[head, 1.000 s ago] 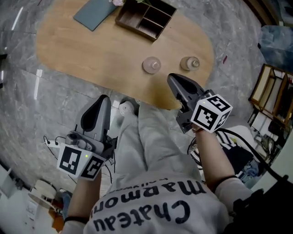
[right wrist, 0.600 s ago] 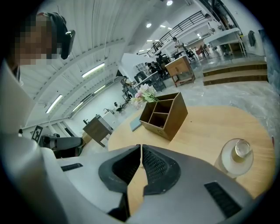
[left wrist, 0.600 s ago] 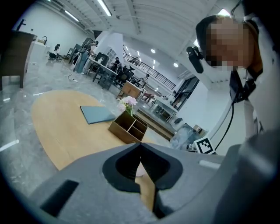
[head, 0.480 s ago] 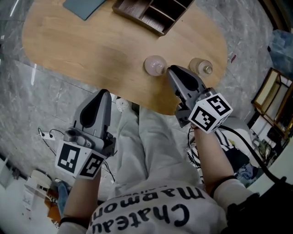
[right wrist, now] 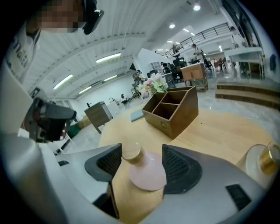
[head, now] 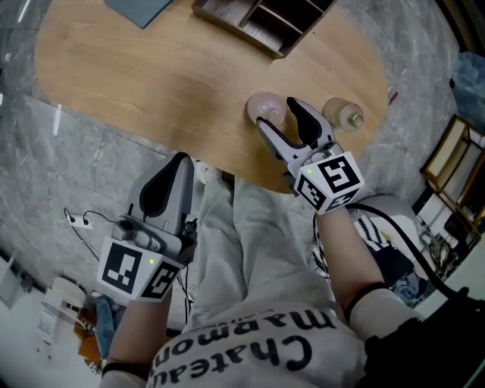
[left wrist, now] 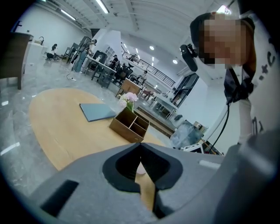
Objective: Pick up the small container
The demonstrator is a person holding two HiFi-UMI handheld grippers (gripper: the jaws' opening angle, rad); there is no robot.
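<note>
A small pink container point(head: 265, 108) with a tan cap stands near the front edge of the oval wooden table point(head: 151, 83). My right gripper point(head: 279, 115) reaches over that edge, its jaws opening, one on each side of the container. In the right gripper view the pink container point(right wrist: 144, 173) sits between the ribbed pads point(right wrist: 177, 164), with a gap on both sides and no contact. My left gripper point(head: 178, 163) hangs off the table above the person's lap, jaws shut and empty. The left gripper view shows the left gripper point(left wrist: 141, 146) with its jaws pressed together.
A second, pale container point(head: 342, 114) with a gold cap stands just right of my right gripper, also seen as the pale container point(right wrist: 262, 162). A compartmented wooden box point(head: 261, 19) and a blue-grey notebook point(head: 136, 7) lie at the table's far side. Grey marble floor surrounds the table.
My right gripper moved forward over the table edge to the pink container and its jaws went from shut to open around it. The left gripper barely moved.
</note>
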